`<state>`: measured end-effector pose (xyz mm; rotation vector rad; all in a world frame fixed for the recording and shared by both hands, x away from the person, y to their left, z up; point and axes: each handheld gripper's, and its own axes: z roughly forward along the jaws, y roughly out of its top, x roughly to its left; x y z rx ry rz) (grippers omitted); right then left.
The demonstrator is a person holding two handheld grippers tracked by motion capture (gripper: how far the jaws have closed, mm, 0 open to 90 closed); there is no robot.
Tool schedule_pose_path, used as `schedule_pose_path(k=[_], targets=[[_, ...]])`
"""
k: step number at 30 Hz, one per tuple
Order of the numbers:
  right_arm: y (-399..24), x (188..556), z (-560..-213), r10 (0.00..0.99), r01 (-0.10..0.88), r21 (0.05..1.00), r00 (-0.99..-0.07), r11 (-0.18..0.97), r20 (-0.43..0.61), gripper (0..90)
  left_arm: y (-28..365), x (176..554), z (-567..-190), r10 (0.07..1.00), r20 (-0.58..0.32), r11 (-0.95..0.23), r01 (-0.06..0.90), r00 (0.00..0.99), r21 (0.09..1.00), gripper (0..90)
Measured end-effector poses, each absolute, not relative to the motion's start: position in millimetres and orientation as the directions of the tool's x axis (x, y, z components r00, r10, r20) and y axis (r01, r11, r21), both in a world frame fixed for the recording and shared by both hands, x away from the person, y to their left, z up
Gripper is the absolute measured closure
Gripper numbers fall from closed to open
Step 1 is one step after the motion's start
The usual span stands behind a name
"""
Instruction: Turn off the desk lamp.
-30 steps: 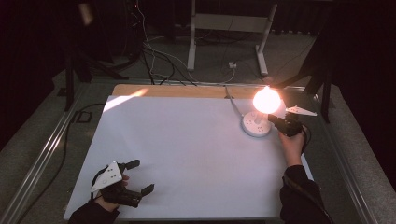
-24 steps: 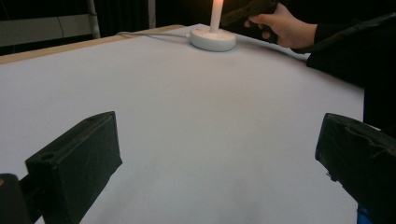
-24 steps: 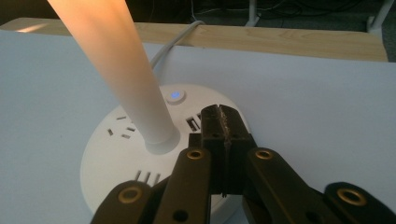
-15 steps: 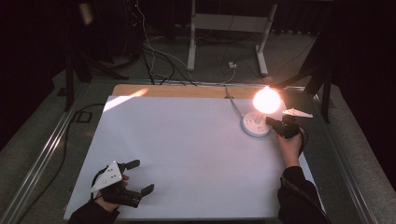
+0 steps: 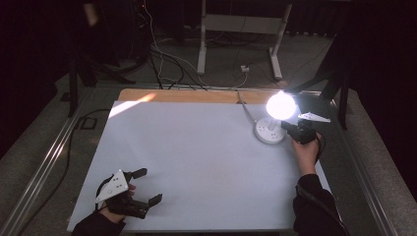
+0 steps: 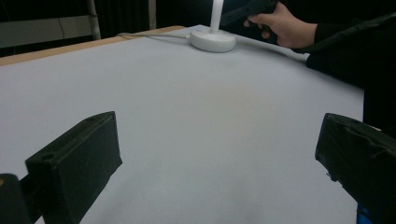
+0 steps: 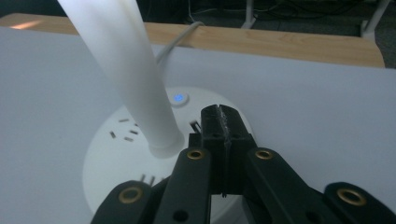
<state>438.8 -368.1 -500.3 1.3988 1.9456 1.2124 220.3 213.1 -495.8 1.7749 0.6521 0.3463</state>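
A white desk lamp stands at the back right of the table, its head (image 5: 281, 104) glowing brightly. Its round base (image 5: 269, 132) has socket slots and a small blue-lit button (image 7: 178, 98). My right gripper (image 5: 286, 127) is shut with nothing between its jaws, and its tip (image 7: 223, 116) hovers just over the base (image 7: 116, 154), right of the stem (image 7: 126, 70) and close to the button. My left gripper (image 5: 147, 186) rests open at the table's near left corner, its jaws (image 6: 219, 154) wide apart over bare white surface. From there the lamp base (image 6: 212, 41) and the right hand (image 6: 280, 25) appear far off.
A white sheet (image 5: 196, 152) covers the table, leaving a wooden strip (image 5: 187, 95) bare along the back edge. The lamp's cable (image 5: 244, 109) runs from the base over that edge. Metal rails (image 5: 44, 167) flank the table on the left; cables and a stand's legs (image 5: 201, 49) lie on the dark floor behind.
The right hand has edged slightly left toward the lamp base. The left hand and gripper have kept still.
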Motion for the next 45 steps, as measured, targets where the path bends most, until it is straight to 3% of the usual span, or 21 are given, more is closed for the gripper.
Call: schedule_pose_path(k=[13,37,45], targets=[[-366.8,437.5,-490.7,0.911,0.5,0.859,-0.395,0.108,0.116,90.0,213.0,220.2,-495.7,0.591,-0.096,-0.187,0.252,0.801,0.949,0.7],[-367.0,439.6,-513.2,0.918,0.543,0.832,-0.378,0.116,0.119,90.0,213.6,220.6,-496.2,0.59,-0.097,-0.187,0.253,0.801,0.949,0.7],[-357.2,441.6,-511.7,0.923,0.541,0.826,-0.378,0.156,0.072,90.0,213.9,220.4,-496.1,0.591,-0.099,-0.185,0.254,0.801,0.949,0.7]])
